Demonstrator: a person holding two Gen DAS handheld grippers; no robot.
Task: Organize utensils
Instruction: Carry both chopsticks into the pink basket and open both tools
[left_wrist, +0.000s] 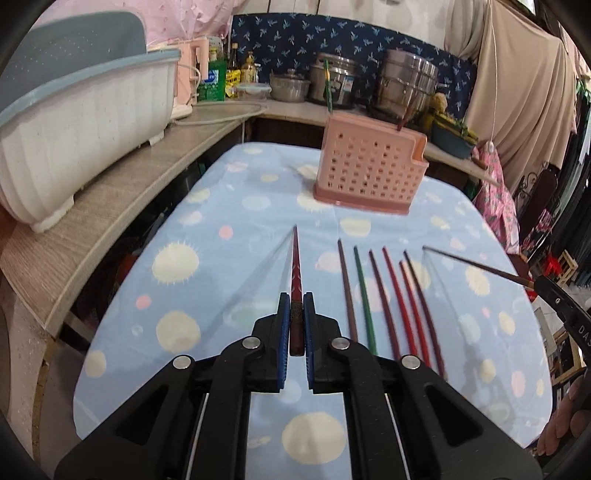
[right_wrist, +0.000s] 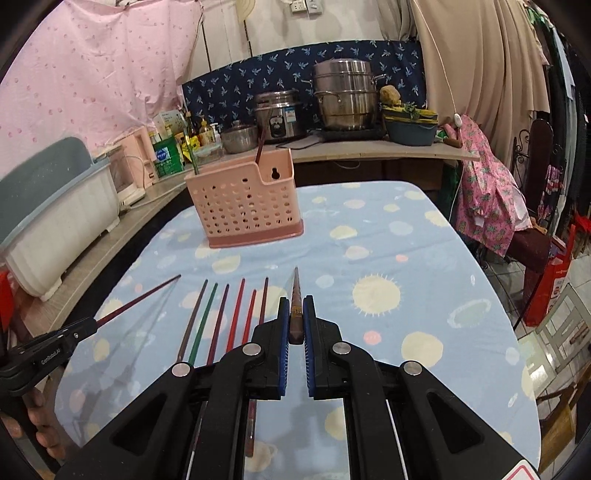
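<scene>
From the left wrist view, the left hand-held gripper (left_wrist: 296, 317) is clamped on a dark red chopstick (left_wrist: 295, 266), whose tip points toward the far side above the counter (left_wrist: 229, 206), which is covered in a blue spotted cloth. Just to its right, six chopsticks (left_wrist: 384, 295) in brown, green and red lie side by side on the cloth. On the far side stands a pink perforated utensil holder (left_wrist: 365, 170) with two sticks poking out of it. At the right edge, the right hand-held gripper (left_wrist: 535, 284) holds a dark chopstick (left_wrist: 472, 264) off the cloth.

From the right wrist view, the right hand-held gripper (right_wrist: 296, 317) is closed on a brownish chopstick (right_wrist: 295, 291). The row of loose chopsticks (right_wrist: 229, 317) lies to its left. The utensil holder (right_wrist: 243, 199) stands far left on the cloth. At the left edge, the left hand-held gripper (right_wrist: 92, 325) holds its dark red chopstick (right_wrist: 140, 299), angled toward the holder.
</scene>
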